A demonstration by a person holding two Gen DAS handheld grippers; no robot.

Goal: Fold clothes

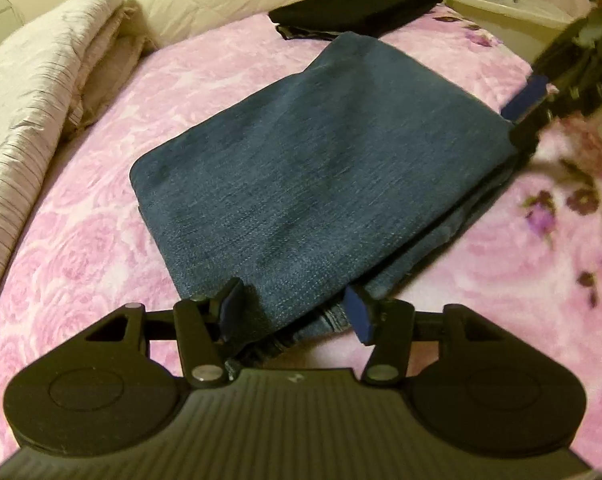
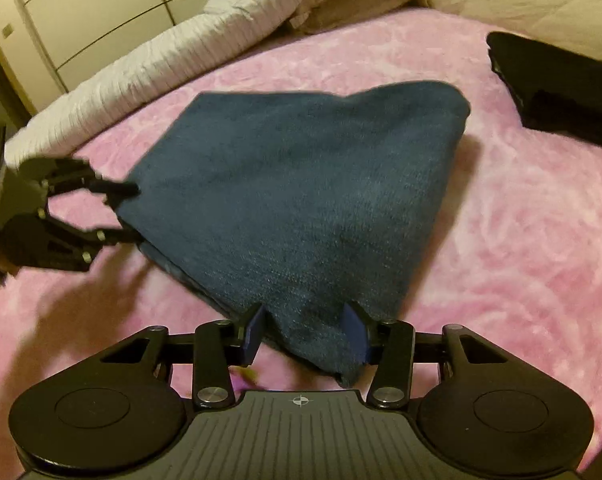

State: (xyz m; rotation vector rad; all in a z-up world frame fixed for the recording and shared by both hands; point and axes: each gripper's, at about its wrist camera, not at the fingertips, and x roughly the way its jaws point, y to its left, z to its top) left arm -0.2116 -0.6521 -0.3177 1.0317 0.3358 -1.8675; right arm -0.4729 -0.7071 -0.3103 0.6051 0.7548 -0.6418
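while both tools straddle jeans corners, fingers parted.

We look low and close along each gripper's fingers, from adjacent corners of the folded jeans; both views share them, the pink bedspread, and, blurred, perhaps each other's gripper.
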